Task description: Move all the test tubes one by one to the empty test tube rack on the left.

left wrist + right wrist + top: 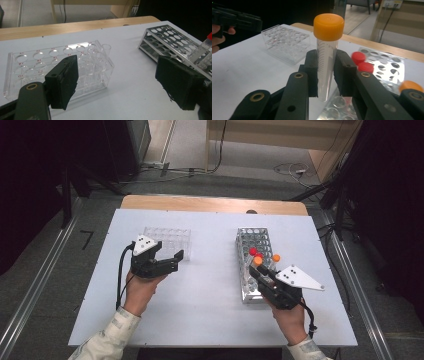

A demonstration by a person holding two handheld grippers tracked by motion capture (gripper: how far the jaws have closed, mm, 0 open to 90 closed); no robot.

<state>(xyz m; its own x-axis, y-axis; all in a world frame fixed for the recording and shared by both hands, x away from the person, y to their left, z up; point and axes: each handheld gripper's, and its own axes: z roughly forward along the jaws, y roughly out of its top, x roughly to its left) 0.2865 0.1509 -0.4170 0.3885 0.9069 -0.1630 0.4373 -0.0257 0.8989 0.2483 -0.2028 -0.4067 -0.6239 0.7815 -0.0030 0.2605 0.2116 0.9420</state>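
Observation:
My right gripper point(326, 72) is shut on a clear tube with an orange cap point(328, 27), held upright over the metal rack point(252, 240). In the high view this tube's orange cap point(258, 261) sits at the tip of the right gripper point(259, 271). Two red-capped tubes point(362, 62) and another orange-capped tube point(276, 257) stand in the metal rack. My left gripper point(167, 254) hangs open just in front of the clear plastic rack point(167, 239). Nothing is between the left gripper's pads point(63, 82), and the clear rack point(57, 65) lies beyond them.
The white table top point(210, 290) rests on a wooden table whose edge point(210, 204) shows at the far side. Beyond it are floor cables and dark stands. Bare white surface lies between the two racks and along the near side.

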